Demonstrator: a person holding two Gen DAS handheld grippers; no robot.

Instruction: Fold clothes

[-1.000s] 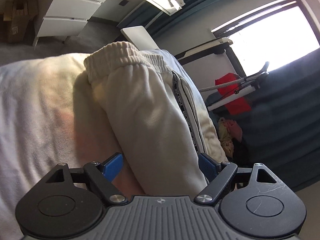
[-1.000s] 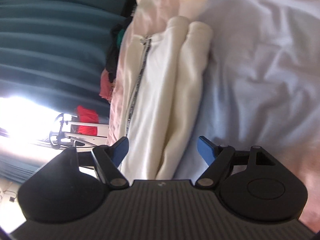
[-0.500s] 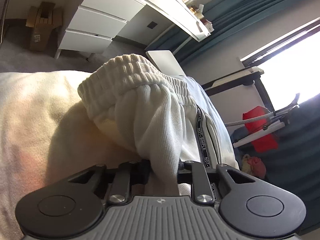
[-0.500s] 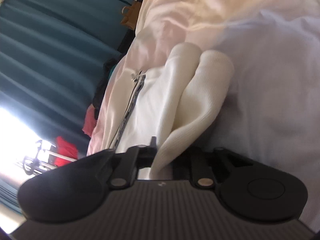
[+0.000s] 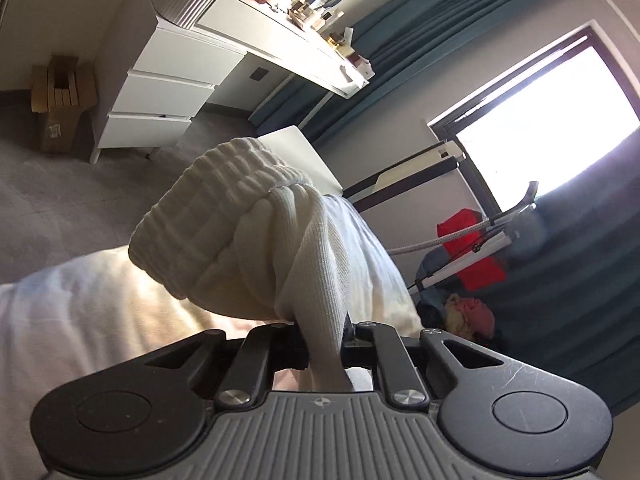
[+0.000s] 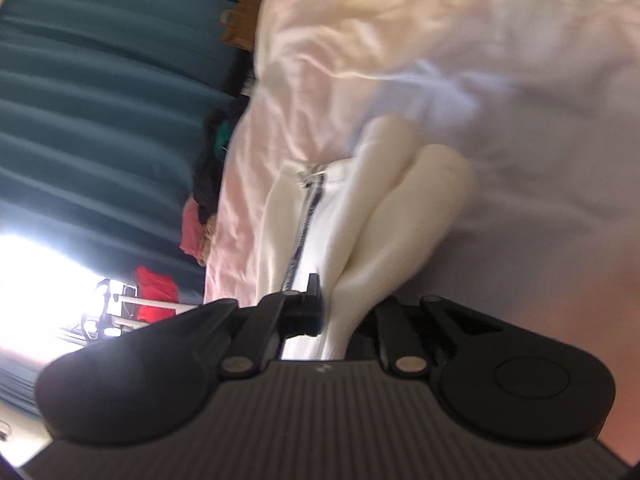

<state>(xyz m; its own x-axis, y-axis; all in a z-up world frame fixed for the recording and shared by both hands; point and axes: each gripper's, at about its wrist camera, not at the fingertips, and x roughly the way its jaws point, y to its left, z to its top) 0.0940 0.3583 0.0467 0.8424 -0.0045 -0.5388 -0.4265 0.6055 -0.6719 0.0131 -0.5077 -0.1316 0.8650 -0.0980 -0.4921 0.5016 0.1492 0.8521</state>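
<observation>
A pair of cream sweatpants (image 5: 256, 248) is pinched by both grippers above a bed (image 5: 72, 312) covered in pale sheets. In the left wrist view, the left gripper (image 5: 325, 340) is pressed together on a fold of the fabric just below the ribbed waistband (image 5: 200, 216), which is raised off the bed and bunched in front of the fingers. In the right wrist view, which is blurred, the right gripper (image 6: 340, 316) is clamped on the leg end of the sweatpants (image 6: 384, 216); the two cuffs (image 6: 436, 176) are seen side by side over the bed (image 6: 540, 120), and a dark printed stripe (image 6: 308, 216) is seen along the side seam. Beyond the bed, a white desk with drawers (image 5: 160, 92), teal curtains (image 5: 420, 20) and a bright window (image 5: 560, 120) are seen.
</observation>
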